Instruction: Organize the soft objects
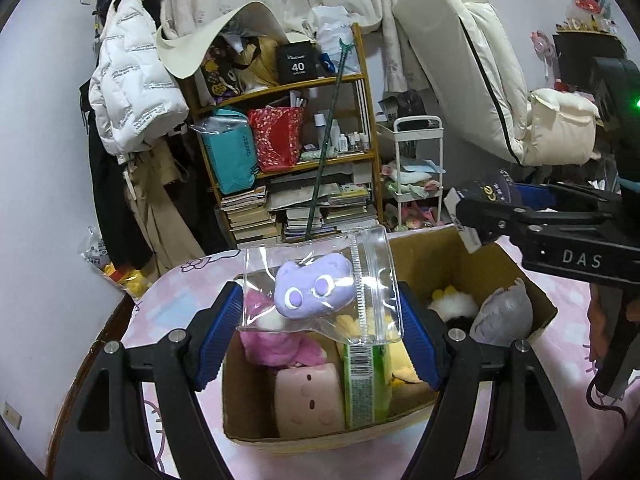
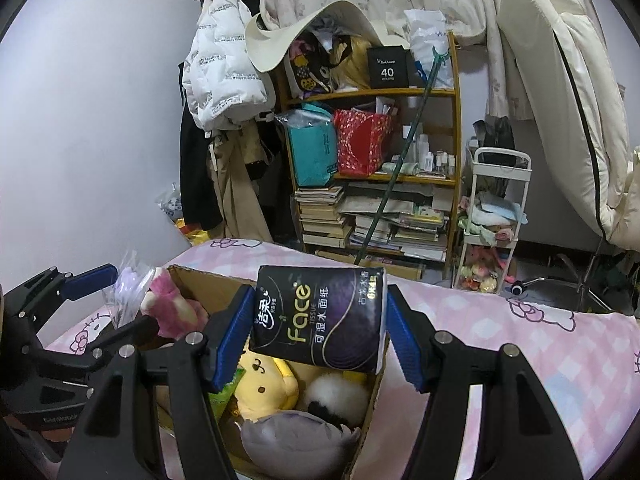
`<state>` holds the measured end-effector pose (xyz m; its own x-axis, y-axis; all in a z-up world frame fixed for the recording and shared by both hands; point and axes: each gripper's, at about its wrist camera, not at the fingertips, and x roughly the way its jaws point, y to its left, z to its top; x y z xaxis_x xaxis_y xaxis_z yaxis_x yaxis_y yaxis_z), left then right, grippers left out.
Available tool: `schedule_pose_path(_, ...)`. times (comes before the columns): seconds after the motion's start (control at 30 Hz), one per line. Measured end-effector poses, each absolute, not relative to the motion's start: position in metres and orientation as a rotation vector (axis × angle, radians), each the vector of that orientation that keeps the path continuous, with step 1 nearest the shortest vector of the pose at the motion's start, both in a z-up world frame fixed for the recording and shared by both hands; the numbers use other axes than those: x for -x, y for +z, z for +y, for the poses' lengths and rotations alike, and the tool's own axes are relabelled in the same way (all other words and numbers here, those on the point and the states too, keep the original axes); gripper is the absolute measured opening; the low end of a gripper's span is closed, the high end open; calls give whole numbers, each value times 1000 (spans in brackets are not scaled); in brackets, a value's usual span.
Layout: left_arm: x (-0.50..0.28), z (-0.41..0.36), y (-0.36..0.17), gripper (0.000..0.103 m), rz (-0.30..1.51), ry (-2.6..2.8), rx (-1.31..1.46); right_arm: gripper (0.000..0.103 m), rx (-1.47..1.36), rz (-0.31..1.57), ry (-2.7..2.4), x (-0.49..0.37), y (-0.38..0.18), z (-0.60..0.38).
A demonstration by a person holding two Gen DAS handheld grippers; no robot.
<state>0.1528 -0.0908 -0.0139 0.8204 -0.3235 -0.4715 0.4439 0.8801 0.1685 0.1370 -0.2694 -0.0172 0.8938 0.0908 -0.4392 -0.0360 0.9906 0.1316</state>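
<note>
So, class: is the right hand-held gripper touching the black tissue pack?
Touching. In the right wrist view the right hand-held gripper has both blue pads pressed against the sides of the black tissue pack, holding it above the cardboard box.

A lilac plush [image 1: 310, 290] with pale purple eyes is seen inside a clear plastic pouch [image 1: 320, 286]. The tissue pack [image 2: 318, 318] is coloured black and dark purple, with yellow-green and white lettering. The cardboard box [image 1: 436, 248] is brown; in it a pink plush [image 1: 272, 346], a yellow plush [image 2: 266, 384], a grey plush [image 2: 298, 436], a white-and-black fluffy toy [image 2: 334, 394] and a green packet [image 1: 366, 386] are seen. The bedsheet [image 2: 500, 340] is patterned in pink and white checks with cartoon cat outlines. The gripper pads [image 1: 416, 346] are blue, on black frames.
</note>
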Motion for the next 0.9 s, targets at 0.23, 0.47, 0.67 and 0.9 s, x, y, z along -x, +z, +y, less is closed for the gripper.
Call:
schedule_pose_path(0.23, -151, -94, -16, 75, 449, -408, -283, 68, -131, 484, 96, -138, -20, -268)
schedule_pose_path(0.47, -145, -89, -10, 75, 441, -388, -275, 85, -105, 510, 99, -136, -21, -263)
schedule_pose_path(0.67, -133, -73, 0, 91, 426, -338, -253, 93, -116, 507, 92, -125, -14, -262)
schedule_pose_path(0.9, -114, -46, 18, 92, 443, -296, -203, 103, -109, 472, 68, -98, 4, -259)
